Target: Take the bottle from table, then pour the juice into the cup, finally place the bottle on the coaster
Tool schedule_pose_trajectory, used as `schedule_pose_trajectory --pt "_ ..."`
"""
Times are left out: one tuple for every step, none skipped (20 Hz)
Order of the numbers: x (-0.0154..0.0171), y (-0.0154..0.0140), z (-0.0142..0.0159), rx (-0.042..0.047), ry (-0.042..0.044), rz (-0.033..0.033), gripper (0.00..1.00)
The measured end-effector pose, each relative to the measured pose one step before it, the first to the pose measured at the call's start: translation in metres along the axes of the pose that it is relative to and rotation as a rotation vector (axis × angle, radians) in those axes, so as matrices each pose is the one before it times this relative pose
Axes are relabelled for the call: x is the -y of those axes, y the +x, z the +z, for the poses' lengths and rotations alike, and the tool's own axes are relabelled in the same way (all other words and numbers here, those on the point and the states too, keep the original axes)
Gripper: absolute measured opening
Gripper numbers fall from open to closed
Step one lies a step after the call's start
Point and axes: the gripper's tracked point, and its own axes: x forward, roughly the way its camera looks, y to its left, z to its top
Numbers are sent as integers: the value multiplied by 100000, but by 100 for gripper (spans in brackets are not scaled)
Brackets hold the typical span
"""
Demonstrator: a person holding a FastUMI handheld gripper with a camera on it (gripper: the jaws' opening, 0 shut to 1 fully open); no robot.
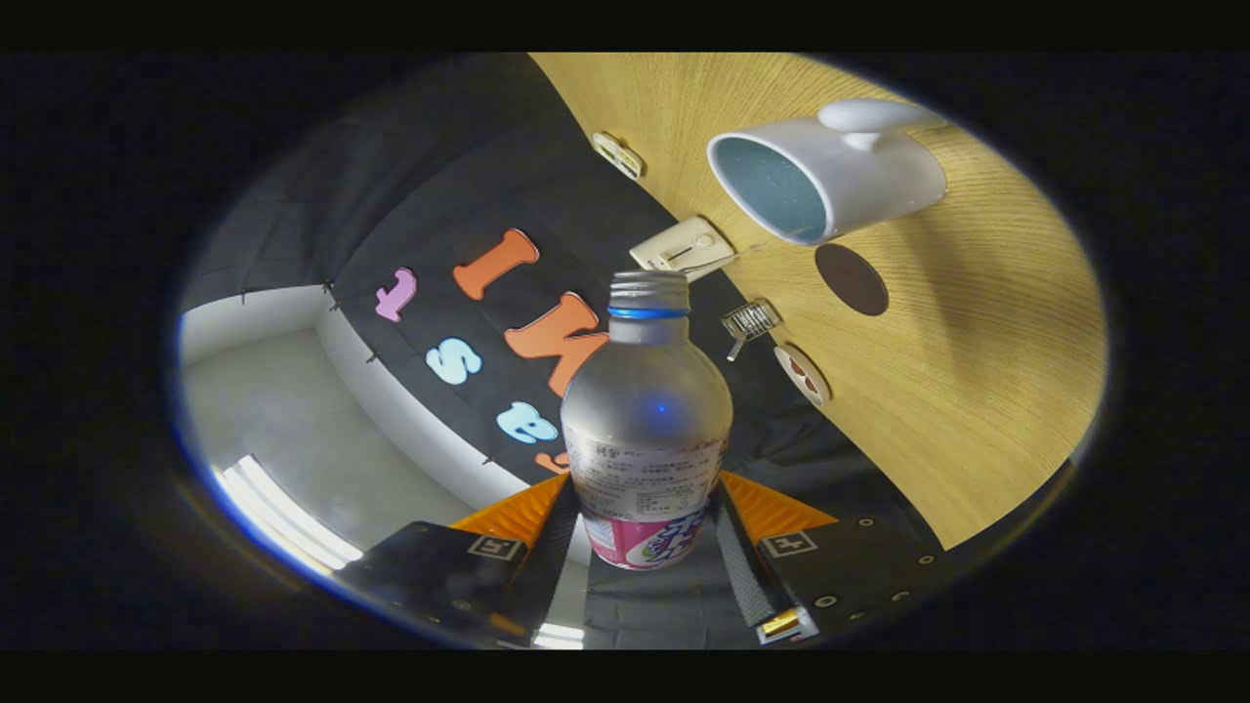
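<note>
Taken off the wooden bench (977, 410): clear plastic bottle (645, 420), cap off, clenched in tongs (645, 532) at lower centre; pending, by judgement: pouring into white cup (830, 171) upper right, placement on dark round coaster (852, 279).

Bottle (646, 420) sits between the gripper (645, 522) fingers, both pressing its sides, neck pointing ahead. Beyond and right of it on the table (977, 410): cup (825, 171) farthest, coaster (852, 279) nearer, apart from cup. Small items (752, 320) line the table's edge by the booth wall, left of coaster.
</note>
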Motion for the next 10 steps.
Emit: schedule_pose_trajectory --pt "139 -2 7 -279 -408 -756 74" --pt "60 -16 -170 -210 -251 -670 74" --pt "173 -5 43 157 -949 -685 74" --pt "301 -56 209 694 -1289 -610 74" --pt "120 95 206 816 -1189 -553 74" --pt "86 -83 150 1087 -1362 -607 74" --pt "183 18 327 1534 -2443 -904 74" --pt "292 25 275 1528 -2641 -936 74" --pt "161 -12 217 1176 -2019 -518 74" --pt "2 -131 72 619 -1554 -614 73"
